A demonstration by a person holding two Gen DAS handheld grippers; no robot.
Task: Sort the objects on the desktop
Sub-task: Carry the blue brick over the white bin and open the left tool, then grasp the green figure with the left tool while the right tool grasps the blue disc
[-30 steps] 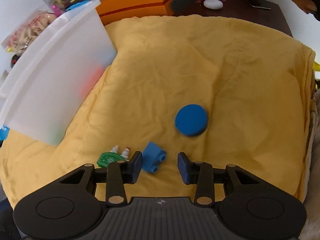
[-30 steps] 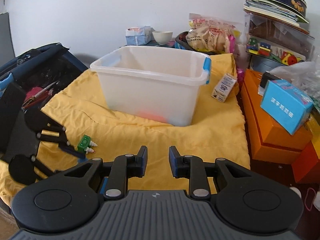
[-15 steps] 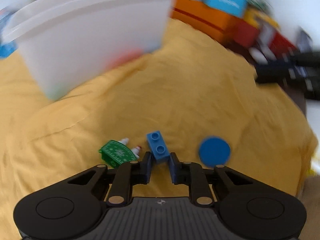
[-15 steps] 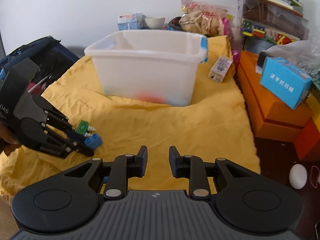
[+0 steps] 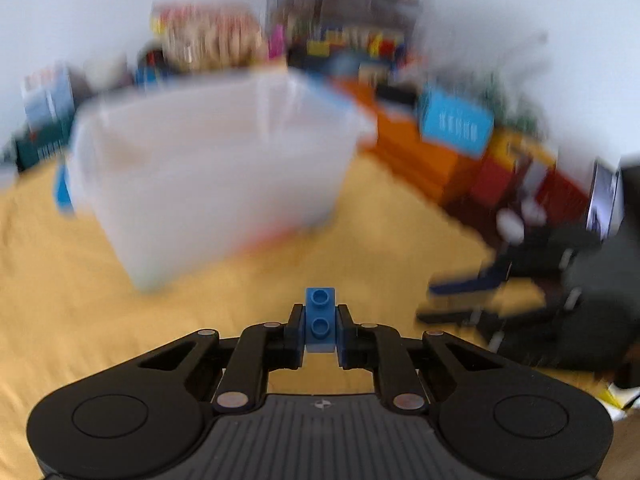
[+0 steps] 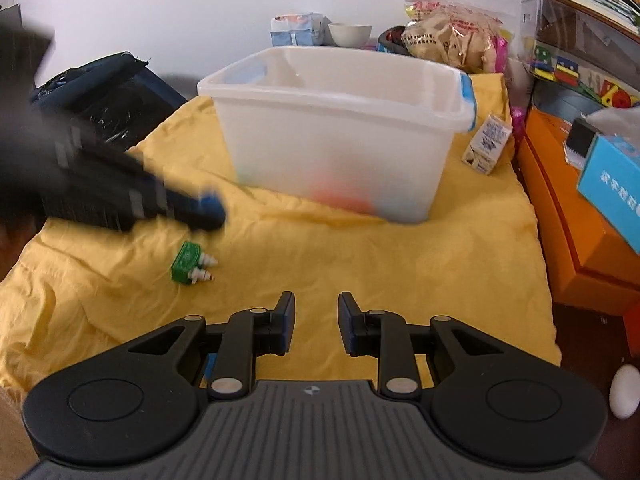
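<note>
My left gripper [image 5: 319, 320] is shut on a small blue brick [image 5: 319, 316] and holds it in the air, pointing at the white plastic bin [image 5: 208, 184]. The view is blurred by motion. In the right wrist view the left gripper [image 6: 208, 204] shows as a dark blur at the left, above the yellow cloth [image 6: 360, 272], with the blue brick at its tip. The white bin [image 6: 340, 136] stands at the back of the cloth with something red inside. A green packet with two white tips [image 6: 188, 262] lies on the cloth. My right gripper [image 6: 312, 320] is open and empty.
Orange boxes [image 6: 568, 220] with a blue carton [image 6: 612, 184] stand along the right. A small carton [image 6: 486, 144] lies beside the bin. A dark bag [image 6: 112, 92] sits at the left. Snack bags and a bowl [image 6: 350, 32] are behind the bin. A white egg-shaped thing [image 6: 622, 392] lies lower right.
My left gripper closed on the blue brick, lifted it off the cloth and swung toward the bin. The right gripper stayed open and shifted a little.
</note>
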